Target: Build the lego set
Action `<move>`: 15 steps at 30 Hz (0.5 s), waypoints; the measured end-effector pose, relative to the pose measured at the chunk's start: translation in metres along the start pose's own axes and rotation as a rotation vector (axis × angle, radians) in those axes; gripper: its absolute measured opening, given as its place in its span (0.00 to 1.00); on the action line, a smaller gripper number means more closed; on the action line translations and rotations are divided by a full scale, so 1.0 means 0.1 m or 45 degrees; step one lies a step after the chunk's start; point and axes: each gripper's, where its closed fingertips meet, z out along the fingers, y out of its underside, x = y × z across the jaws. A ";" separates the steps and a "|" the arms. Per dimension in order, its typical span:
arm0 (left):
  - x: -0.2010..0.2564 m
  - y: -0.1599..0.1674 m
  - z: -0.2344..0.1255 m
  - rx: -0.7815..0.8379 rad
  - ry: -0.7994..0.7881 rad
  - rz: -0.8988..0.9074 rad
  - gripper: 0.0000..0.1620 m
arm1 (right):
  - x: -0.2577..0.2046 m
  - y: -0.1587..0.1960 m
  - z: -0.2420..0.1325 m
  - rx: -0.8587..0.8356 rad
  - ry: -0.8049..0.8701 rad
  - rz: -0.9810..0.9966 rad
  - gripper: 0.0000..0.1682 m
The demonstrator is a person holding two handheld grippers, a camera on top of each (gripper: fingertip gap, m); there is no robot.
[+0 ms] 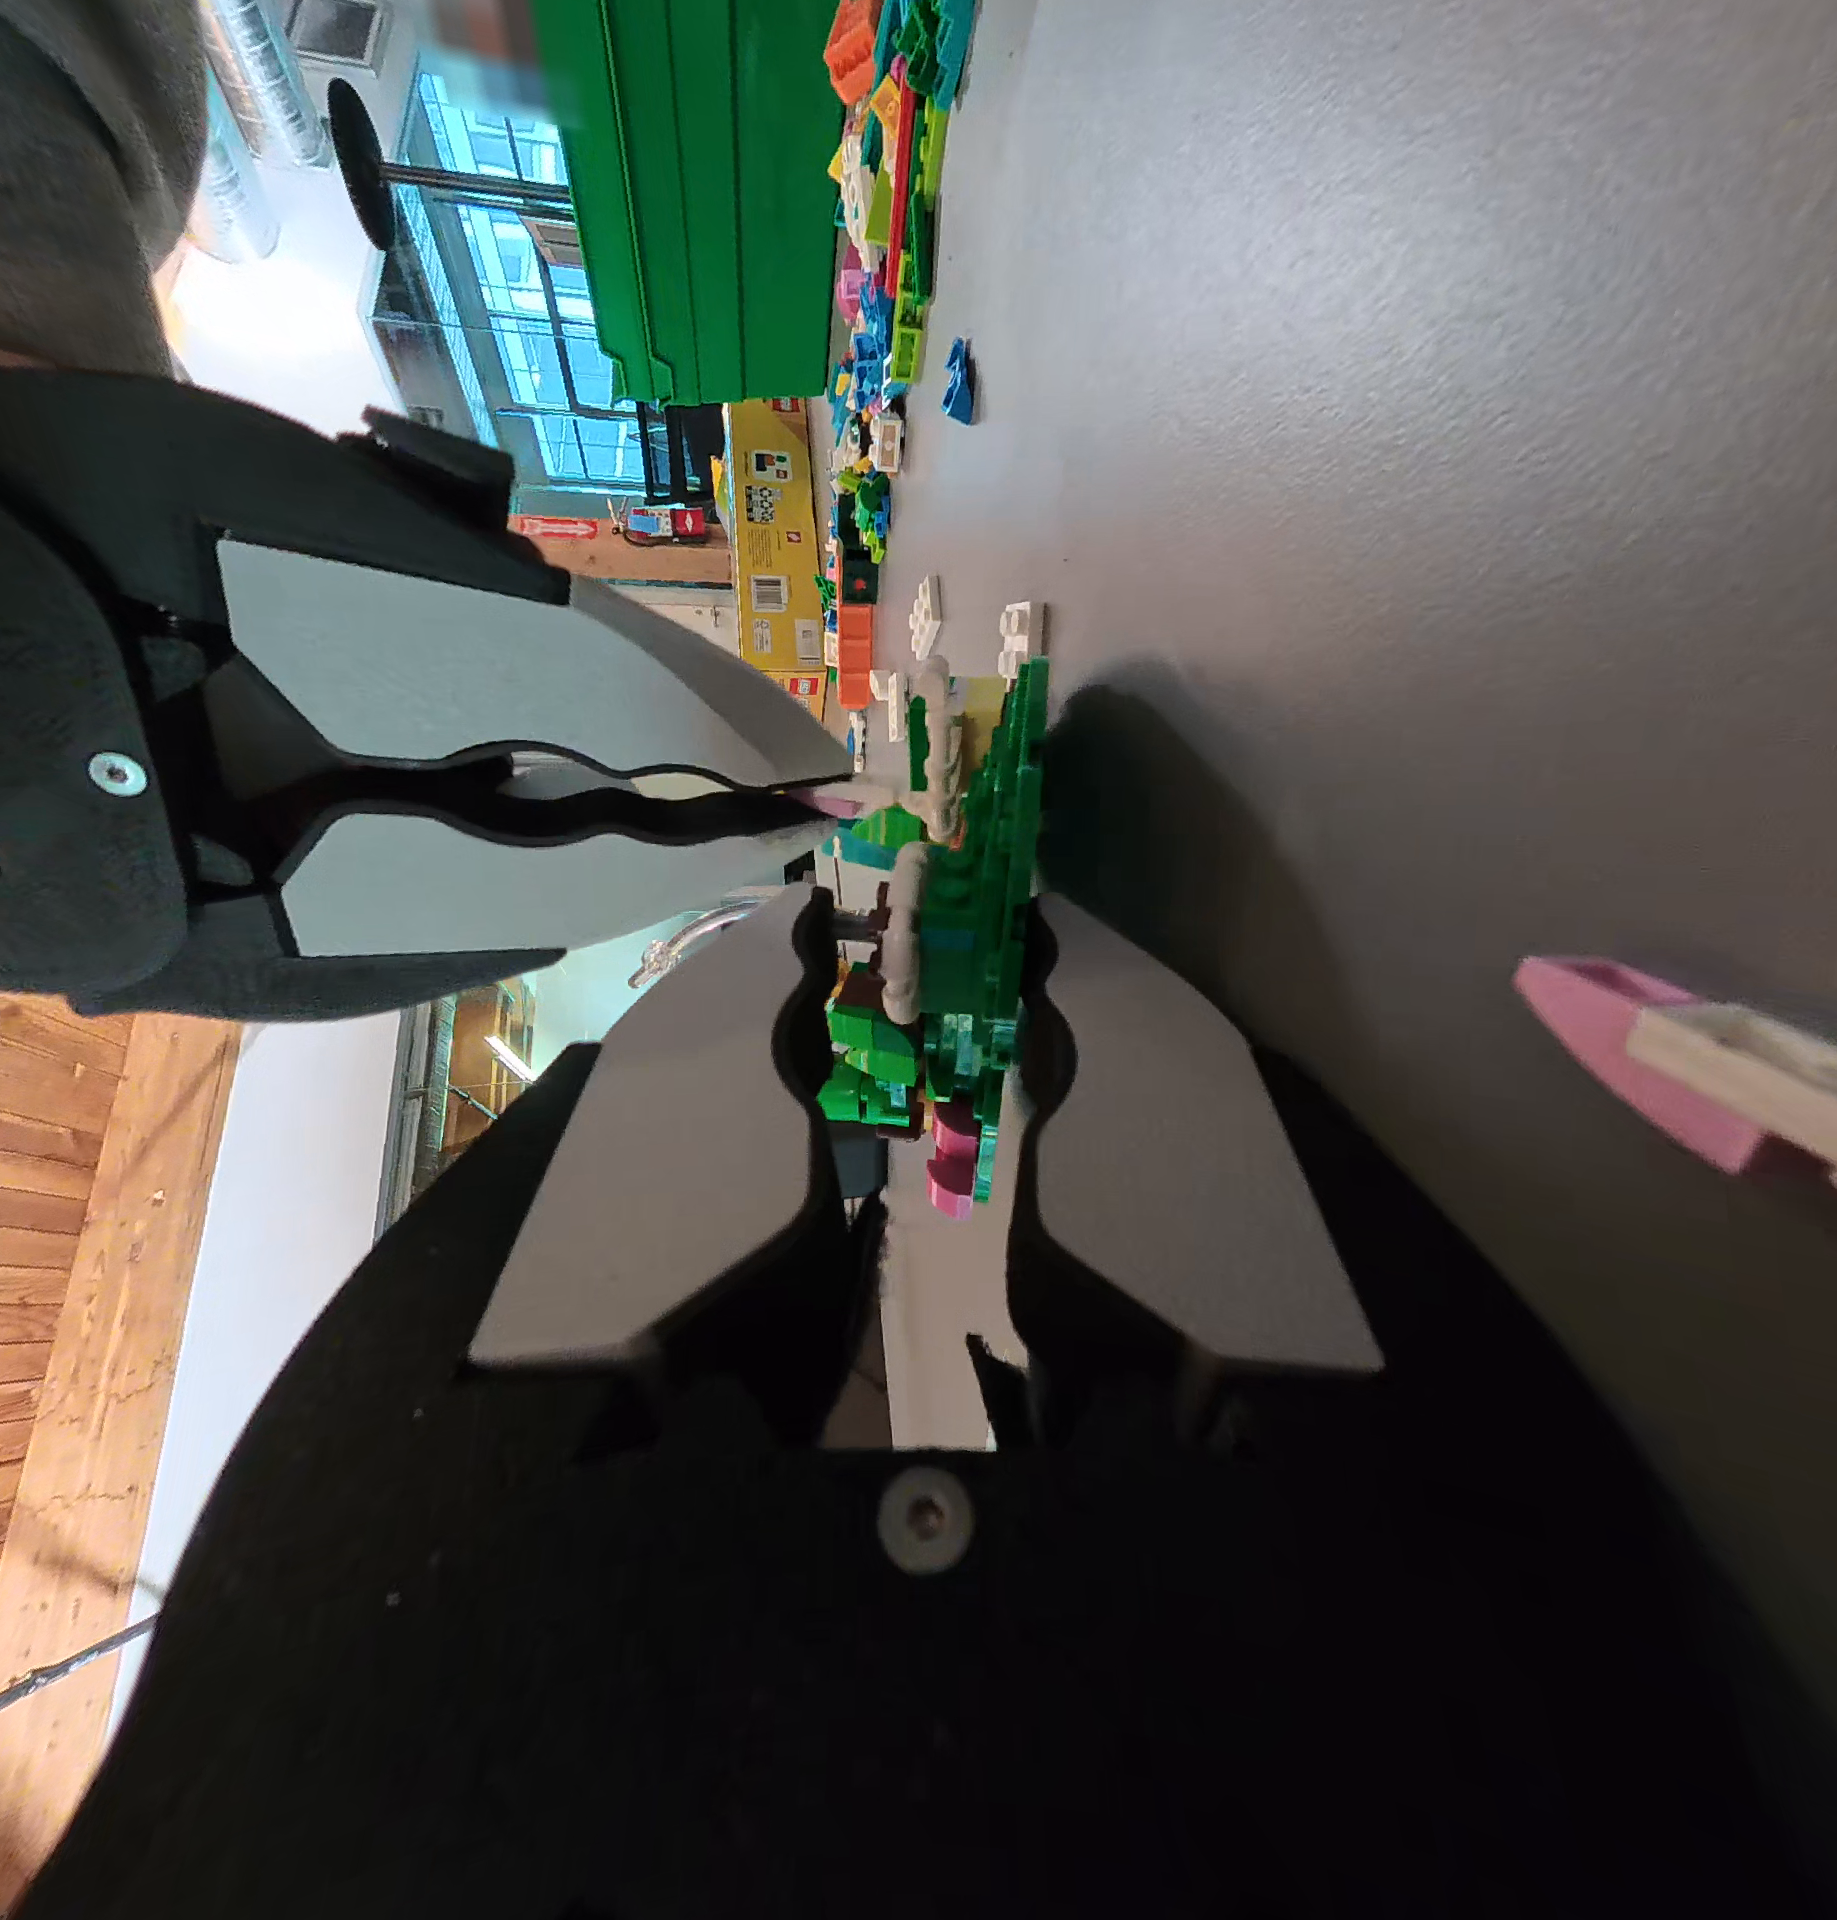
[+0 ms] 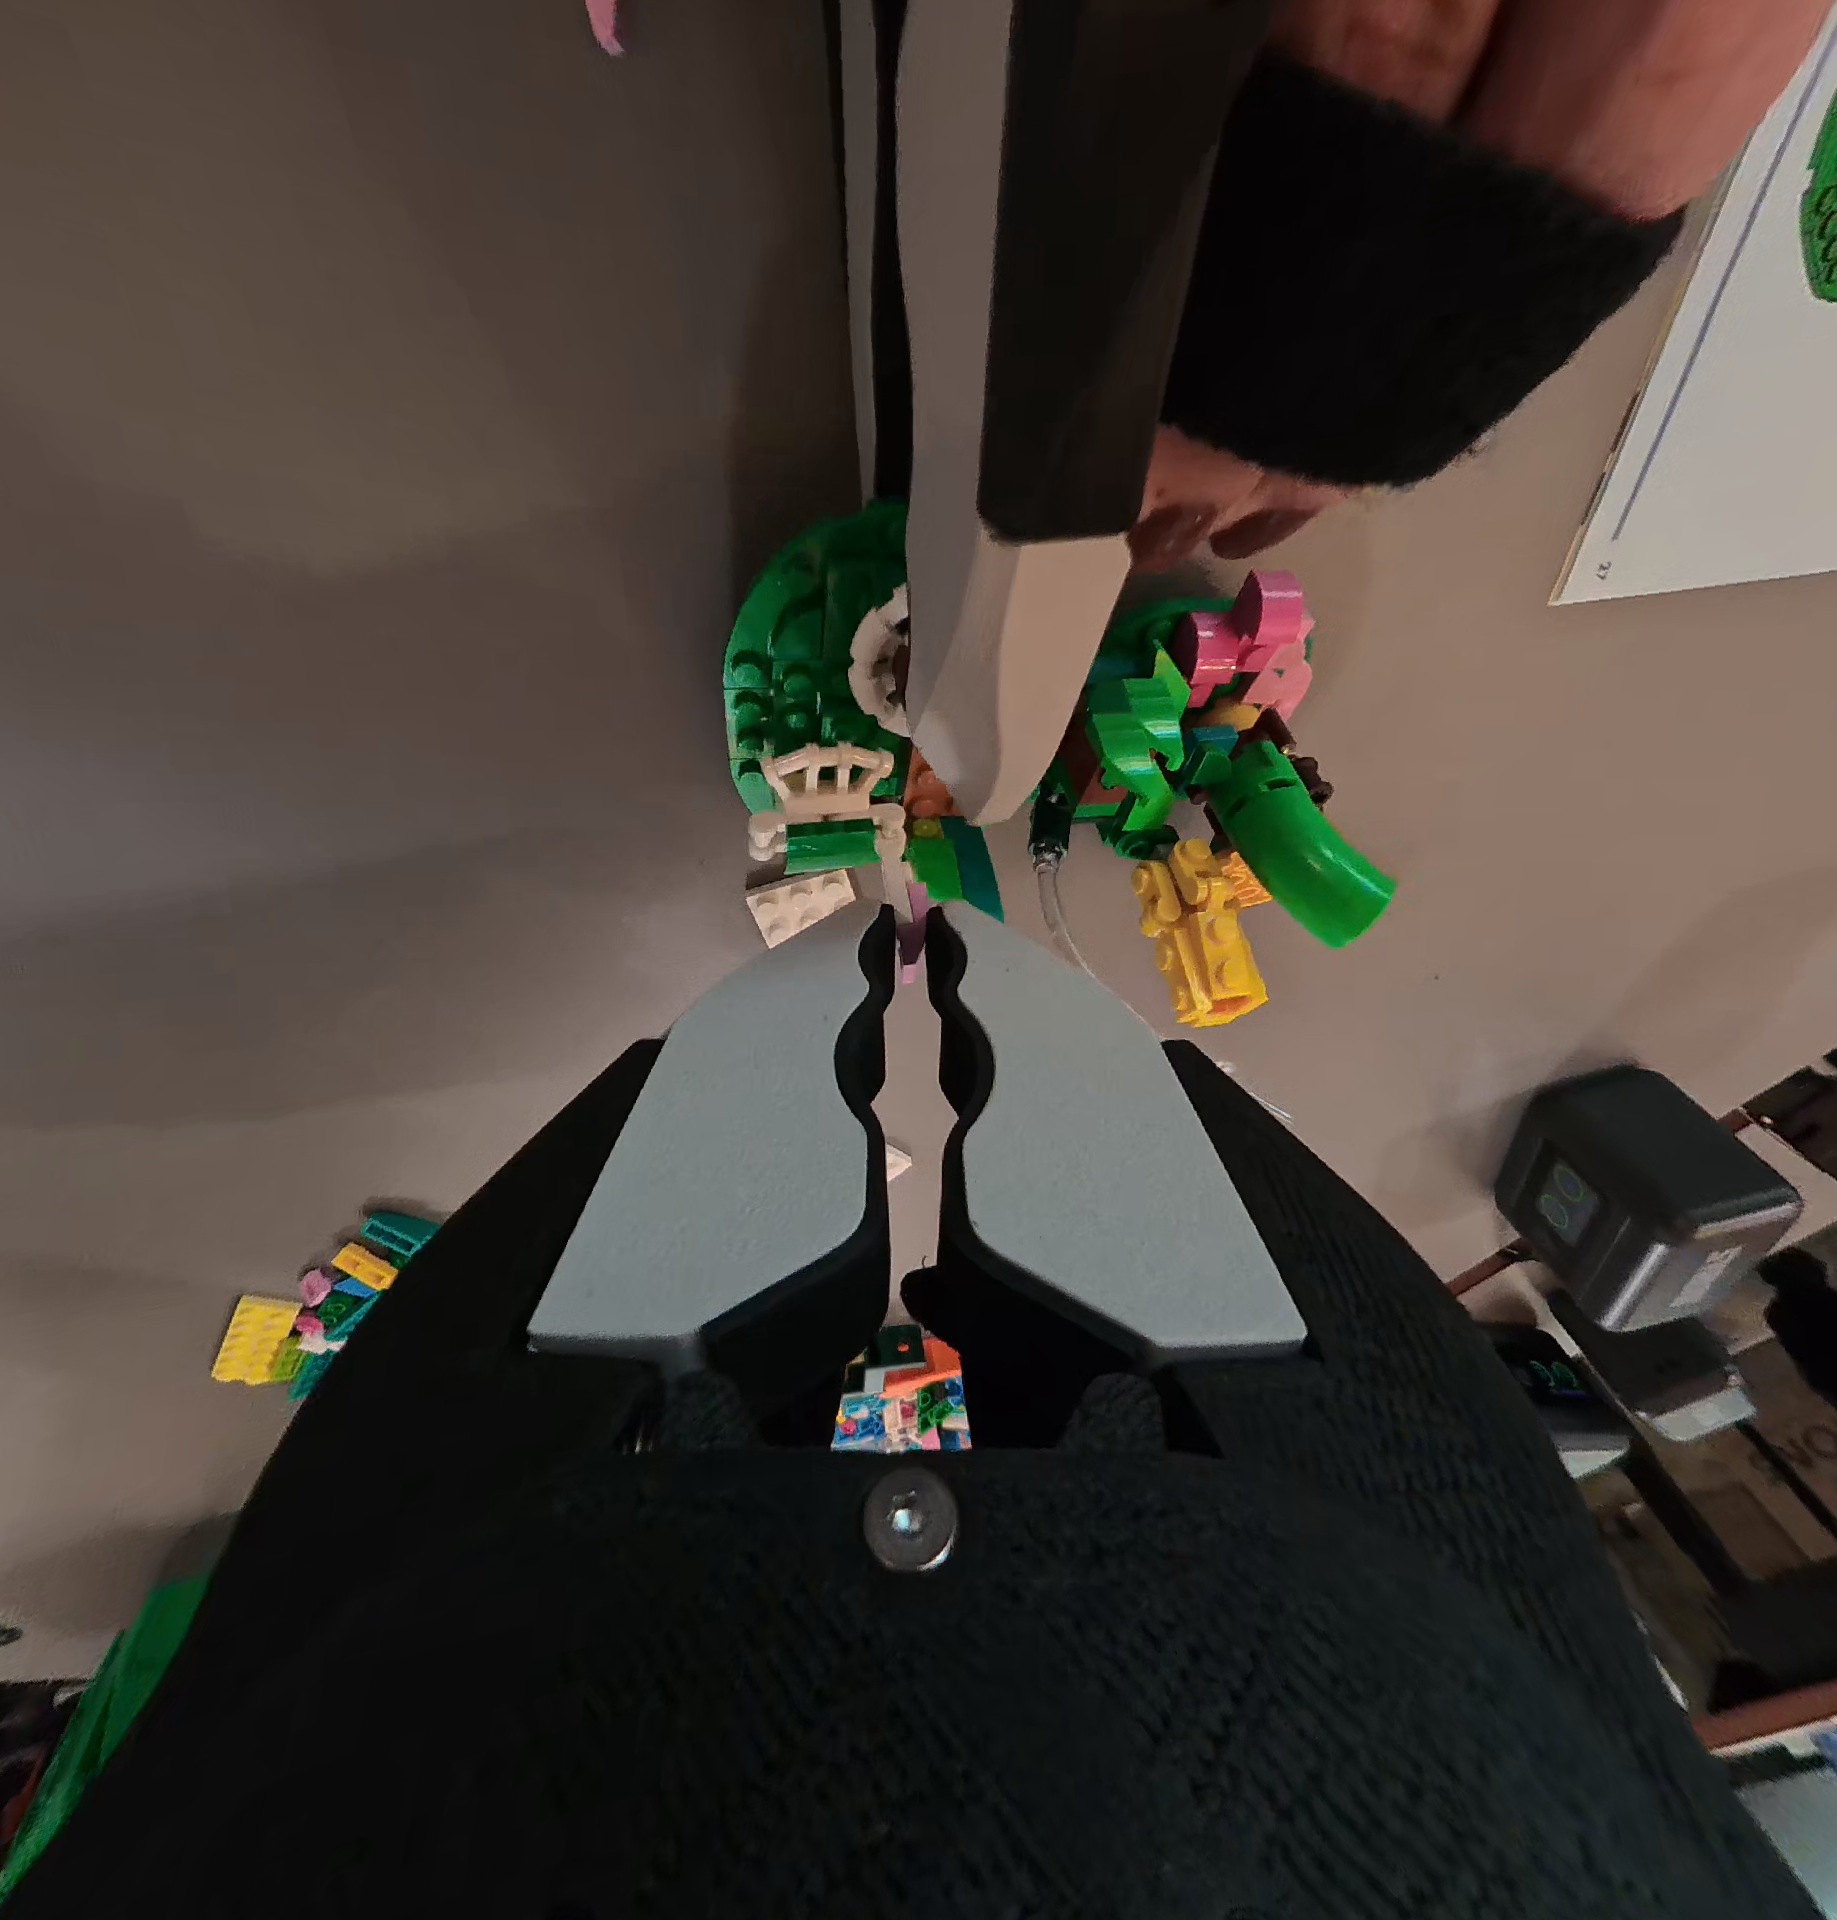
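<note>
Your right claw (image 2: 906, 928) pinches a thin pink piece (image 2: 912, 940), aimed at 12 o'clock toward the green model (image 2: 789, 665) on the bench (image 2: 374, 520). Your left claw (image 1: 919, 997) clamps that model, likely steadying it; loose bricks (image 1: 893, 260) lie beyond.

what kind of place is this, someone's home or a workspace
Probably an office or loft-style workspace: a grey table strewn with loose lego bricks, tall grid windows, and wood plank flooring.
</note>
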 end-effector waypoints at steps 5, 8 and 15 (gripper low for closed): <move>0.01 0.00 -0.01 0.001 0.011 0.000 0.21 | 0.01 -0.01 0.01 -0.026 -0.030 0.008 0.02; 0.01 0.00 -0.01 0.001 0.016 0.003 0.21 | 0.01 -0.02 0.01 -0.026 -0.029 0.037 0.02; 0.02 -0.01 -0.02 0.001 0.030 -0.008 0.20 | 0.00 -0.02 0.02 0.005 -0.013 0.069 0.02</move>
